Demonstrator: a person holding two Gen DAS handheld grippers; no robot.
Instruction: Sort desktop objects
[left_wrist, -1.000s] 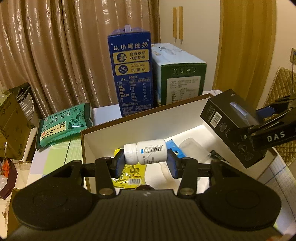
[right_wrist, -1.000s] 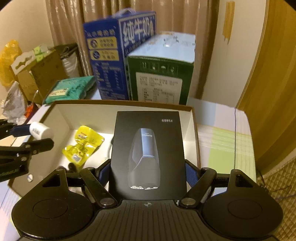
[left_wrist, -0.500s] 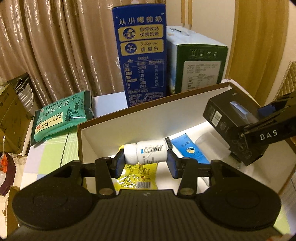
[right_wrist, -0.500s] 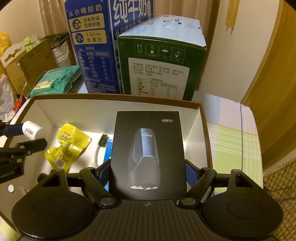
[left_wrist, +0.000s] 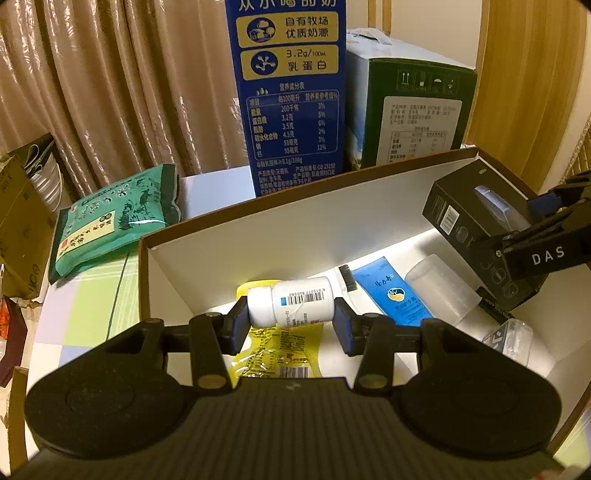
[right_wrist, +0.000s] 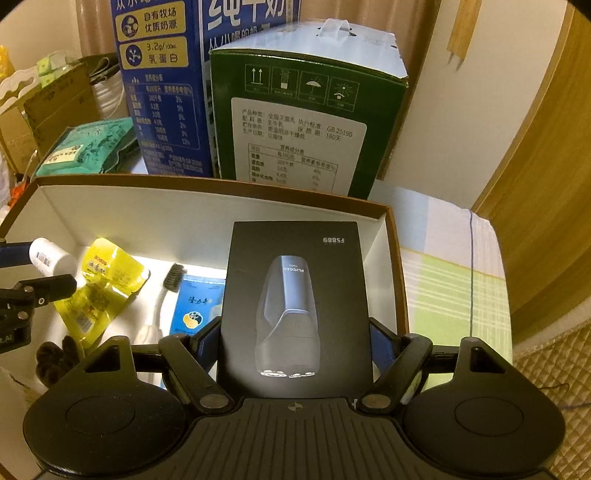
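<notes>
My left gripper (left_wrist: 291, 321) is shut on a white pill bottle (left_wrist: 291, 301), held sideways inside the brown-rimmed cardboard box (left_wrist: 236, 243), just above a yellow packet (left_wrist: 273, 350). My right gripper (right_wrist: 295, 343) is shut on a black shaver box (right_wrist: 295, 295), held flat over the right end of the same cardboard box (right_wrist: 207, 186). In the left wrist view the shaver box (left_wrist: 465, 210) and right gripper (left_wrist: 535, 236) hang at the right. The right wrist view shows the pill bottle (right_wrist: 51, 254) and the left gripper's fingers (right_wrist: 44, 288) at the left edge.
Inside the cardboard box lie a blue sachet (left_wrist: 391, 291), a black-bristled brush (right_wrist: 162, 295) and clear plastic cups (left_wrist: 443, 288). Behind it stand a blue milk carton (left_wrist: 291, 92) and a green carton (left_wrist: 410, 107). A green packet (left_wrist: 114, 218) lies at the left on the table.
Both grippers have sunk and moved forward into the cardboard box, each keeping its hold. The cartons behind loom larger, and the pill bottle now hangs close above the yellow packet.
</notes>
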